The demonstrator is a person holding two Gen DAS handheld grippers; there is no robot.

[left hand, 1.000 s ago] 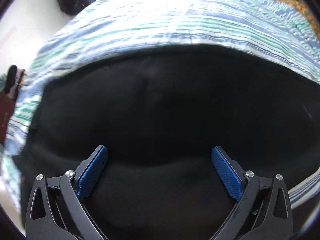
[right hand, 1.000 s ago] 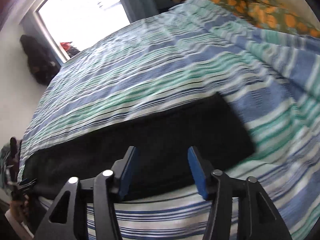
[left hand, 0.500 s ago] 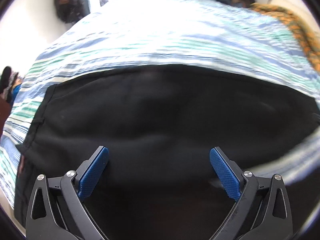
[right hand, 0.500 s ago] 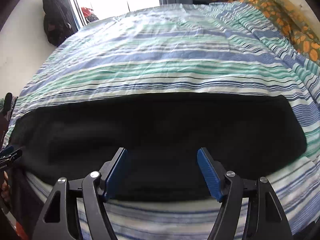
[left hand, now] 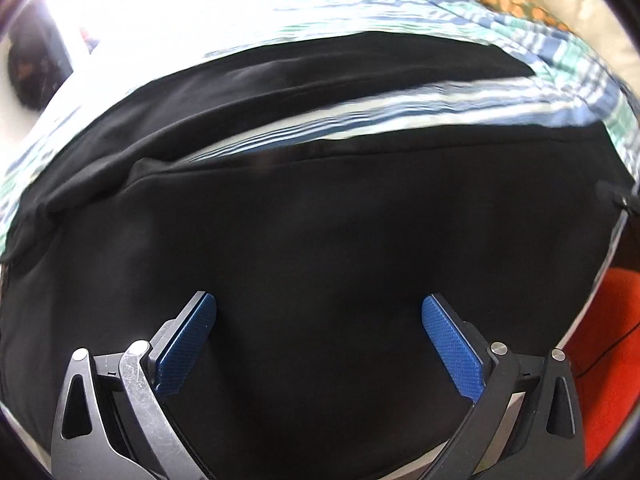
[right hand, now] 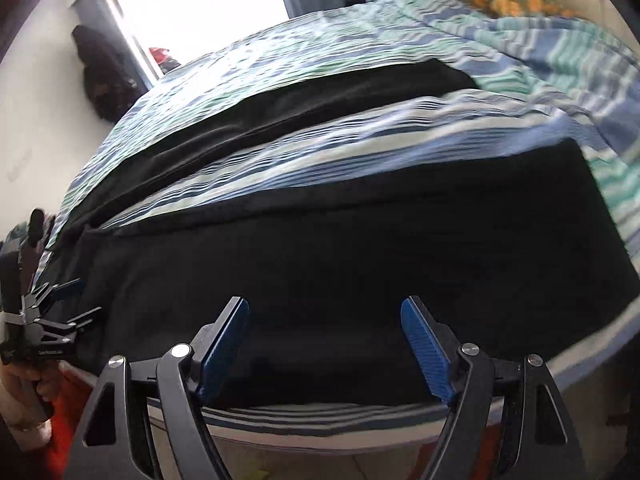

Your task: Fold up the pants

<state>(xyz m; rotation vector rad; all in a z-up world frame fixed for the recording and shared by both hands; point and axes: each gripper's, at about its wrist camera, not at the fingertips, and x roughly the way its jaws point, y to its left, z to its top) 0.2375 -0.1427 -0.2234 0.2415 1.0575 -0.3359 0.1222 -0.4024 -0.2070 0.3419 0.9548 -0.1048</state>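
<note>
Two pants (right hand: pixel 360 264) legs run left-right across bed (right hand: pixel 400 148).

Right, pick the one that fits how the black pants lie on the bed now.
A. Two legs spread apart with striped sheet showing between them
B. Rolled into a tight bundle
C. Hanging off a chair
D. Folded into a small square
A: the pants lie flat with their two legs apart, and a strip of the striped sheet shows between them in both views.

Overexposed window (right hand: pixel 200 12) glare, motion-blurred striped bedsheet (right hand: pixel 360 136), fisheye-darkened edges.
</note>
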